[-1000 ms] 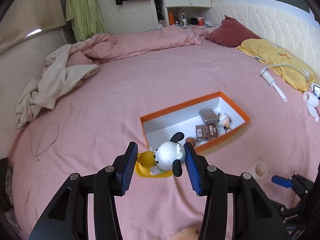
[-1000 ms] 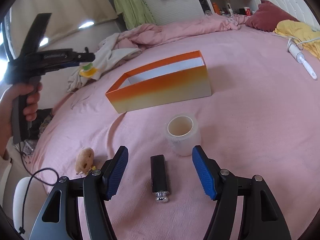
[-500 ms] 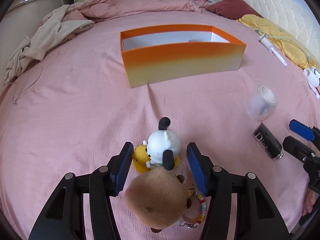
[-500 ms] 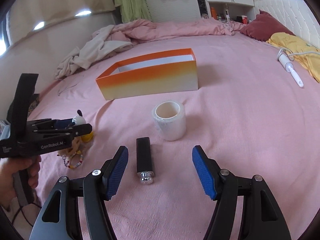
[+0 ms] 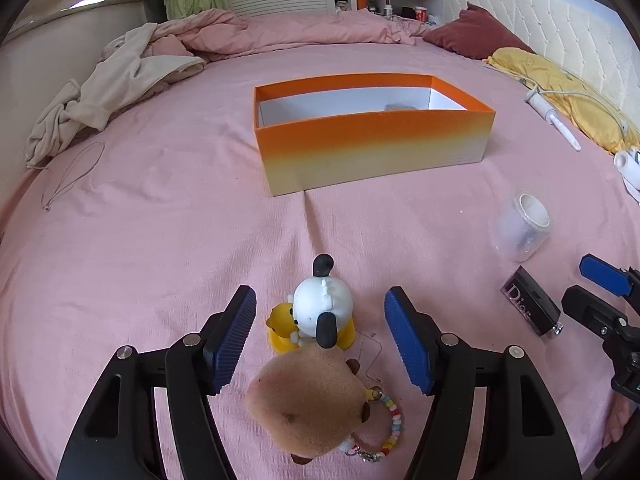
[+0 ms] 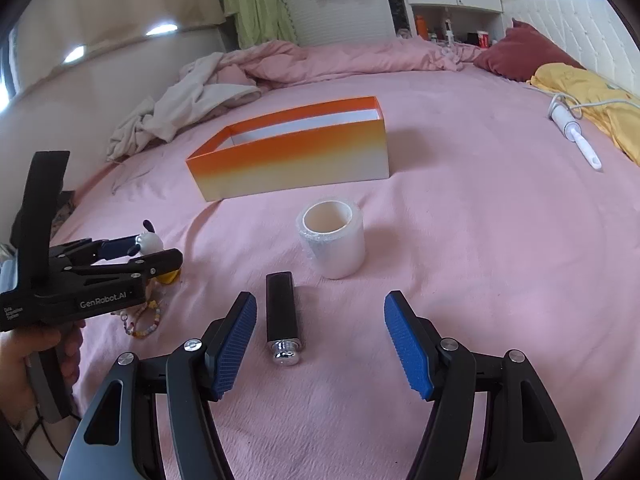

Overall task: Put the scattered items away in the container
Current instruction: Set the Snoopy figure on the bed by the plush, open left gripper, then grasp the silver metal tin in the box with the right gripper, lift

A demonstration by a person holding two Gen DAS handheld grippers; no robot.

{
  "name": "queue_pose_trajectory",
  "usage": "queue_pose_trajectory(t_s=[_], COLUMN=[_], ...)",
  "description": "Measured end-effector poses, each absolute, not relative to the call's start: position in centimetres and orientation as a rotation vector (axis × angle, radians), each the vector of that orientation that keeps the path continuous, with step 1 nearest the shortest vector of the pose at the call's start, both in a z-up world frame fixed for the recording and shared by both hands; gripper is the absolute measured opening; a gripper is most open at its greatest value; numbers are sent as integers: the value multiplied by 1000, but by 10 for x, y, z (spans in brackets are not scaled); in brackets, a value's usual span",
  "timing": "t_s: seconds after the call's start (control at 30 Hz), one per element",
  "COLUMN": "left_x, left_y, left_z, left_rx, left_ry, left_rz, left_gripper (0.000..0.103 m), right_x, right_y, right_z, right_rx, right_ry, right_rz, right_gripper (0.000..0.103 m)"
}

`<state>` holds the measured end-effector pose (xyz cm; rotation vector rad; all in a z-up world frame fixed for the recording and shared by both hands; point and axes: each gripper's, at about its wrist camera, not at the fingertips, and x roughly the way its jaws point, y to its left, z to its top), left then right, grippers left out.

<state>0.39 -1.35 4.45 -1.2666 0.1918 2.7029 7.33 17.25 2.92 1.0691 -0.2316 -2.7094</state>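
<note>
Left gripper (image 5: 320,336) jaws opening, astride the dog figurine (image 5: 322,306), not gripping; right gripper (image 6: 320,344) released over black tube (image 6: 282,312); orange box (image 5: 372,148) at 12 o'clock; four items remain outside.

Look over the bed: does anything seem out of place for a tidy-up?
Yes. The dog figure sits on the bed beside the plush keychain, between the opening left gripper, not in the orange box.
</note>
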Motion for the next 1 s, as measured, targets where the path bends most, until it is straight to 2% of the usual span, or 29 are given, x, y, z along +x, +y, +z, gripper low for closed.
queue_pose_trajectory(t_s=[0.17, 0.3, 0.5, 0.6, 0.7, 0.83, 1.0], left_x=[5, 2, -1, -4, -6, -12, -16], left_y=[-20, -24, -28, -29, -31, -32, -34], left_z=[55, 58, 61, 60, 60, 58, 59], left_rx=[-1216, -1211, -1189, -1191, -1190, -1197, -1188], left_ry=[134, 103, 63, 35, 26, 20, -10], left_rz=[2728, 2736, 2748, 2743, 2750, 2745, 2742], left_gripper=[67, 67, 67, 67, 67, 67, 67], right_x=[68, 45, -39, -102, -160, -206, -236], right_y=[172, 173, 166, 151, 138, 117, 113], right_z=[36, 62, 117, 124, 114, 93, 56], right_rx=[1043, 971, 941, 1099, 1301, 1462, 1675], right_ry=[-246, -237, -169, -90, -50, 94, 83], right_rz=[-2714, -2727, -2739, -2695, -2630, -2592, -2543], right_gripper=[66, 66, 66, 66, 66, 66, 65])
